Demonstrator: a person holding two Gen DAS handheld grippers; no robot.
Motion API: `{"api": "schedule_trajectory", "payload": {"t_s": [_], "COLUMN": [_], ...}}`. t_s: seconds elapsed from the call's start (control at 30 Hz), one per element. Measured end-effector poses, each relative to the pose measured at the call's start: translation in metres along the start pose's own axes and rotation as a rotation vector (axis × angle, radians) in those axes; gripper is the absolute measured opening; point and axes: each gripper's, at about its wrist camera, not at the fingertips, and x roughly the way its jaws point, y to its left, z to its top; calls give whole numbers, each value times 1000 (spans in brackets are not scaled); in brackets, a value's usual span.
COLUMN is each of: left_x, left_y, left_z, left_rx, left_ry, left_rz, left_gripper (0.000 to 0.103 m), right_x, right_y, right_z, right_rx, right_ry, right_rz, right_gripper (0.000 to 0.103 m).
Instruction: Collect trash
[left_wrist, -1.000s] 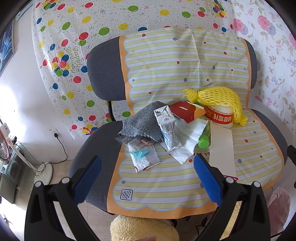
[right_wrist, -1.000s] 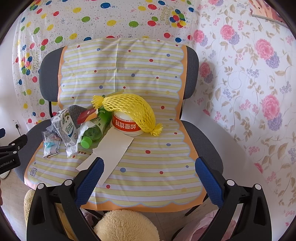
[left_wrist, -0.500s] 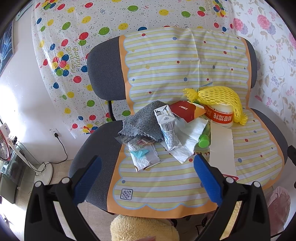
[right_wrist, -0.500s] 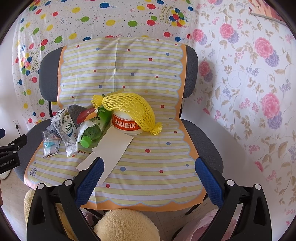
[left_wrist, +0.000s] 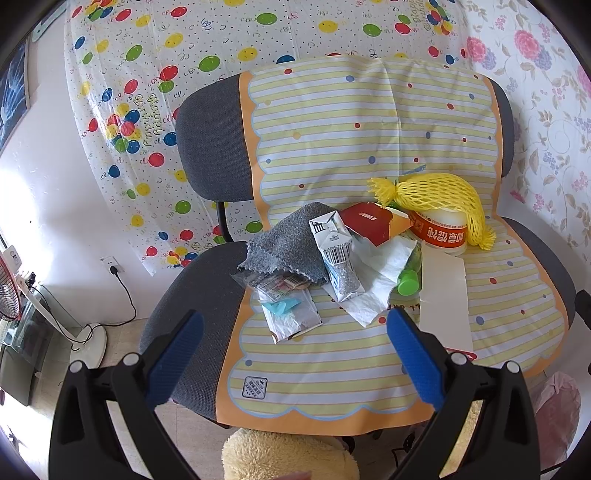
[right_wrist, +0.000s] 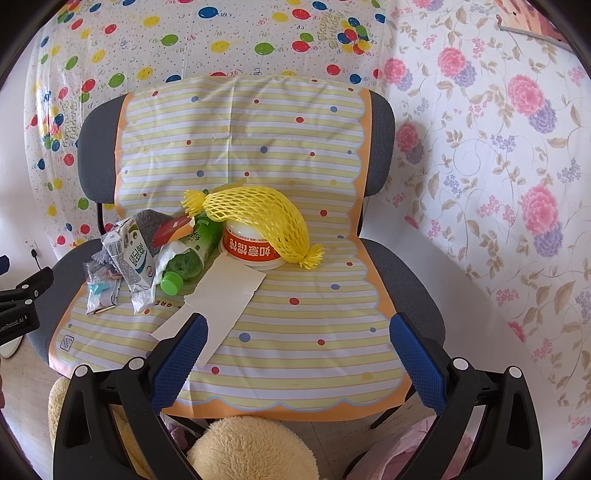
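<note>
A pile of trash lies on a striped mat (left_wrist: 325, 373) over a grey chair seat. It holds a milk carton (left_wrist: 338, 256), a grey cloth (left_wrist: 291, 242), a red packet (left_wrist: 369, 219), clear wrappers (left_wrist: 291, 314), a white tissue (left_wrist: 376, 280), a green bottle (right_wrist: 192, 254), a white card strip (right_wrist: 221, 299), and a red-banded tub (right_wrist: 255, 247) under yellow foam net (right_wrist: 262, 218). My left gripper (left_wrist: 295, 358) hangs open in front of the seat edge, holding nothing. My right gripper (right_wrist: 299, 362) is open too, above the seat's bare right half.
The chair back (right_wrist: 380, 147) stands against a balloon-print sheet and floral wallpaper. A fan base (left_wrist: 88, 339) and cable sit on the floor at left. A beige plush thing (right_wrist: 251, 450) and a pink bag (left_wrist: 554, 402) lie below the seat front.
</note>
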Motion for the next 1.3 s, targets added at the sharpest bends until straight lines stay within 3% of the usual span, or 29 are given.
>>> {"api": "schedule_trajectory", "payload": {"t_s": [1.3], "left_x": [0], "left_y": [-2], "left_z": [-2], "left_rx": [1], "left_ry": [7], "left_rz": [2], "left_gripper": [97], "right_x": [2], "right_y": [1], "right_z": [-1], "right_rx": [3], "right_ry": [4], "right_rz": [1], "right_gripper": [97]}}
